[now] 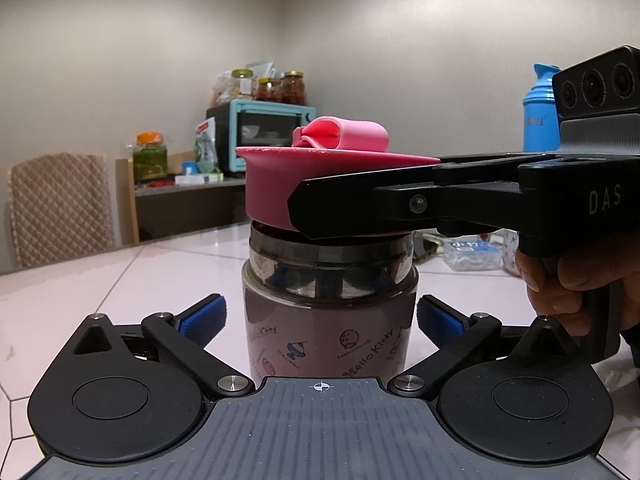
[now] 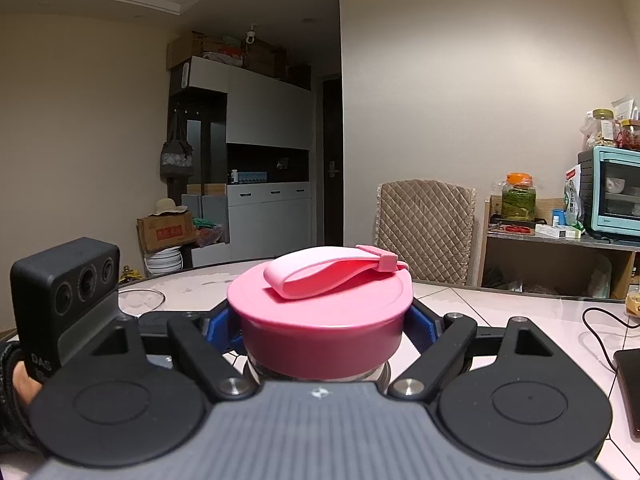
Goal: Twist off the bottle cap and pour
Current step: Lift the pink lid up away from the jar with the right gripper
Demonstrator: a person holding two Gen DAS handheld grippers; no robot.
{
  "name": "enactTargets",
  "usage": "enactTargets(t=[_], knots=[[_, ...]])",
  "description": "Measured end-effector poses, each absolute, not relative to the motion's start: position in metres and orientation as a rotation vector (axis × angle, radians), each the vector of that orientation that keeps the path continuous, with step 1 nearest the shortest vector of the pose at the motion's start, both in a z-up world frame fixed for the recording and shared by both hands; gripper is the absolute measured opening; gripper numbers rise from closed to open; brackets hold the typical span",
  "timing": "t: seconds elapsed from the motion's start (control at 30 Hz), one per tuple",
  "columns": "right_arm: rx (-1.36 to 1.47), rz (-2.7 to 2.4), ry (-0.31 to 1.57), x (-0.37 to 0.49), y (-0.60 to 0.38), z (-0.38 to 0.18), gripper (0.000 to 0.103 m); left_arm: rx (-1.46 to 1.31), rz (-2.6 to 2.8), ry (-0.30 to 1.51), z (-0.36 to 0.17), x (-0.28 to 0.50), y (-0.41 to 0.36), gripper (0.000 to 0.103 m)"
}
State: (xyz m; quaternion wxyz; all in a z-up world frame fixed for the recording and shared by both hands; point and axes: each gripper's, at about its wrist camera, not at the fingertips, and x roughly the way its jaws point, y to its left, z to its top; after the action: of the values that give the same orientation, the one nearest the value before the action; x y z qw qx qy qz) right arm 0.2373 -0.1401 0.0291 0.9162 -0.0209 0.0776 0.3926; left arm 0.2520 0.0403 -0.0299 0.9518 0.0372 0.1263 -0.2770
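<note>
A Hello Kitty bottle (image 1: 328,332) with a steel neck stands on the tiled table. Its pink cap (image 1: 276,192) with a folded strap sits on top; a thin gap shows under it. My left gripper (image 1: 322,312) is open, its blue pads (image 1: 204,318) on either side of the bottle body, a little apart from it. My right gripper (image 2: 322,326) is shut on the pink cap (image 2: 320,312), blue pads (image 2: 420,326) pressed on its sides. It shows in the left wrist view as a black finger (image 1: 360,204) coming from the right.
A blue bottle (image 1: 540,116) and small packets (image 1: 474,254) stand at the right. A padded chair (image 2: 426,230), a shelf with a teal oven (image 2: 612,194) and jars lie beyond the table. A glass dish (image 2: 142,298), a black cable (image 2: 600,330) and a dark device (image 2: 630,392) lie on the table.
</note>
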Motion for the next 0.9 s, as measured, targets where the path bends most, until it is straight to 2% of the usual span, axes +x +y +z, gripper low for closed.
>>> enactTargets(t=[0.9], knots=[[-0.031, 0.771, 0.155, 0.2315, -0.1389, 0.0359, 0.085, 0.083, -0.554, 0.249, -0.0295, 0.2484, 0.0368, 0.103]])
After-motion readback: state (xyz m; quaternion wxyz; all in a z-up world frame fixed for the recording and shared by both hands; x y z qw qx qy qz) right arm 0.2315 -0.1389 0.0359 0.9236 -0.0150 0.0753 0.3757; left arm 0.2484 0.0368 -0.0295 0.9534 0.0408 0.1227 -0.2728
